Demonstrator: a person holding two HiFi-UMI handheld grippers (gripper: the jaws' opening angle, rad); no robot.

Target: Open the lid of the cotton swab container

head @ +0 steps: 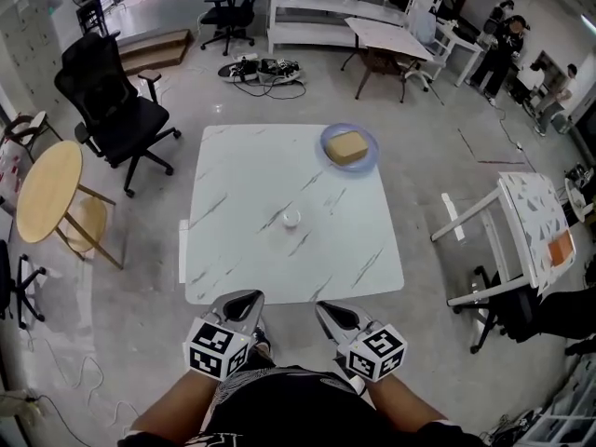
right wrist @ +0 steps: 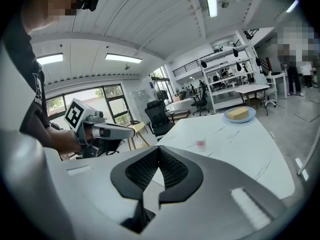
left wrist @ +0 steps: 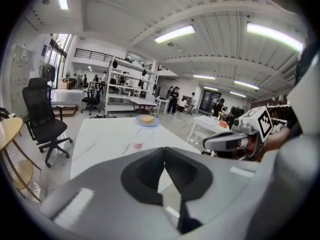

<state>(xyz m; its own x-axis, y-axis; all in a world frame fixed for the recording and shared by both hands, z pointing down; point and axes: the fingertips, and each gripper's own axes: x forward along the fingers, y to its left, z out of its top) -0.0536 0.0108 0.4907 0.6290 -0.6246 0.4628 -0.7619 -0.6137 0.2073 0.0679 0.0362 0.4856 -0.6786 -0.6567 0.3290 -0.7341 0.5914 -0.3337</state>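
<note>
A small round cotton swab container [head: 291, 218] with a white lid stands near the middle of the white marble table [head: 233, 259]. It shows far off as a small pale cup with a pink band in the left gripper view [left wrist: 137, 144] and the right gripper view [right wrist: 200, 143]. My left gripper [head: 244, 298] and right gripper [head: 329, 309] hover side by side just short of the table's near edge. Both are shut and hold nothing, and both are well apart from the container.
A blue plate [head: 365, 161] with a yellow block [head: 346, 146] sits at the table's far right corner. A black office chair [head: 112, 101] and a round wooden table [head: 48, 190] stand to the left. A tipped white table [head: 521, 231] lies at the right.
</note>
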